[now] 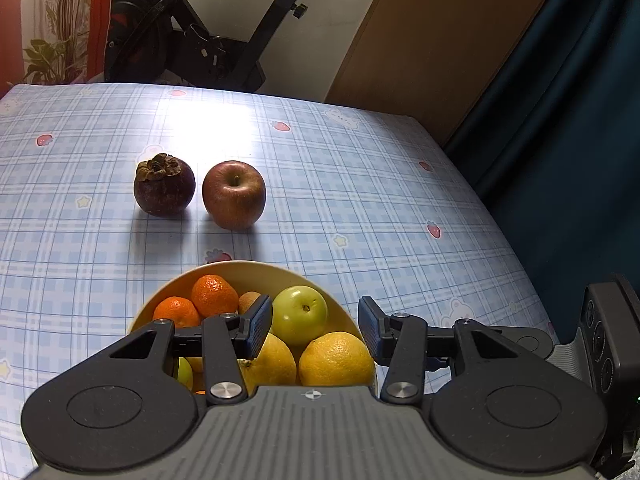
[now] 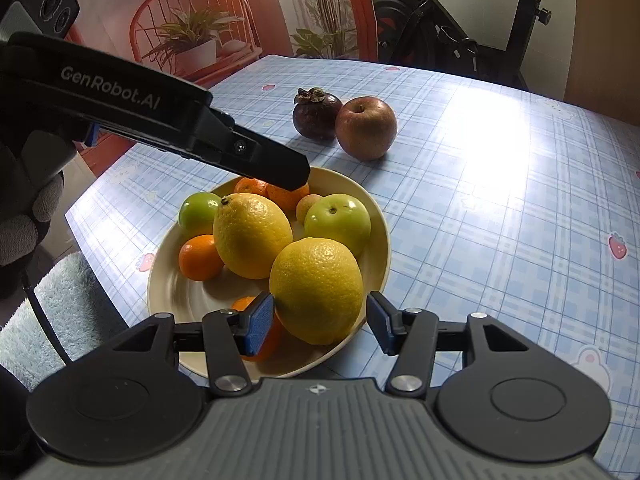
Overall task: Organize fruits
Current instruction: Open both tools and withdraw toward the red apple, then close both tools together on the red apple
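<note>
A cream bowl (image 2: 172, 288) on the checked tablecloth holds two lemons, two green apples (image 2: 338, 220), several mandarins (image 2: 200, 258) and a small brown fruit. My right gripper (image 2: 320, 322) is open over the bowl's near side. The nearer lemon (image 2: 316, 290) lies between its blue pads with a slight gap at each side. Seen from the left wrist, my left gripper (image 1: 316, 326) hovers open and empty above the bowl (image 1: 240, 270). In the right wrist view its fingertips hang over the far mandarins. Beyond the bowl a mangosteen (image 1: 164, 186) and a red apple (image 1: 234, 195) stand side by side on the table.
The table's left edge runs close to the bowl, with a fluffy pale blue cushion (image 2: 76, 300) below it. A gloved hand (image 2: 24, 220) holds the left gripper. An exercise bike (image 1: 192, 40) stands behind the table and a dark curtain (image 1: 560, 120) hangs at the right.
</note>
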Action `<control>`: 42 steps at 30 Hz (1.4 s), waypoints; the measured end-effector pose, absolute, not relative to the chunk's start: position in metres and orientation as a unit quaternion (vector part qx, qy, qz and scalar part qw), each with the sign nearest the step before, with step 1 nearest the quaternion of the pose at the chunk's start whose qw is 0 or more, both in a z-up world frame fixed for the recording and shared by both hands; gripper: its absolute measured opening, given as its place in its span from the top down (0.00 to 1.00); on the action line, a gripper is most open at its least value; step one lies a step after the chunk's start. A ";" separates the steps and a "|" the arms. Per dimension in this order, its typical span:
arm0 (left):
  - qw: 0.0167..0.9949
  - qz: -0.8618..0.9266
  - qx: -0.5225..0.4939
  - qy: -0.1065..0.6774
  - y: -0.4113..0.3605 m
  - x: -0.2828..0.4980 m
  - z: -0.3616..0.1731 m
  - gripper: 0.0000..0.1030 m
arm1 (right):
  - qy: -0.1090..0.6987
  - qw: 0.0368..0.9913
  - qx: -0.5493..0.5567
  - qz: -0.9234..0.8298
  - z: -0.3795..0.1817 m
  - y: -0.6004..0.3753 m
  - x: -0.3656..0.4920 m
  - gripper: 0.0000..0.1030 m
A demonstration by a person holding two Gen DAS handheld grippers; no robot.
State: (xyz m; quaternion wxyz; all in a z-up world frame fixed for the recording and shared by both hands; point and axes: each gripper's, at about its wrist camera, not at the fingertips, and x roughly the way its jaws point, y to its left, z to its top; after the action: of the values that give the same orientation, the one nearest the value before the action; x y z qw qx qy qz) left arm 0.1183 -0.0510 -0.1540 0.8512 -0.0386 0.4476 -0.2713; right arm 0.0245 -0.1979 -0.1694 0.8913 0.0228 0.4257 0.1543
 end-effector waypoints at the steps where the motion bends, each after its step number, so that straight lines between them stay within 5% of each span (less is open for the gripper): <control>1: 0.855 -0.268 -0.036 0.443 -0.049 0.118 -0.152 0.51 | 0.424 0.892 0.024 0.154 -0.168 -0.198 0.024 0.47; 20: 0.915 -0.172 -0.032 0.363 0.023 0.138 -0.122 0.51 | 0.346 0.930 0.028 0.117 -0.134 -0.210 0.048 0.47; 42: 0.927 -0.162 0.002 0.338 0.019 0.161 -0.136 0.48 | 0.336 0.935 0.004 0.115 -0.152 -0.208 0.093 0.47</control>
State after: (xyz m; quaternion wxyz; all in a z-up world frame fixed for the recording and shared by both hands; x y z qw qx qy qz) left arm 0.1612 0.0192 -0.1357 0.9271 0.0017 0.3382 -0.1619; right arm 0.0932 -0.2080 -0.1520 0.9347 0.0038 0.3362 0.1152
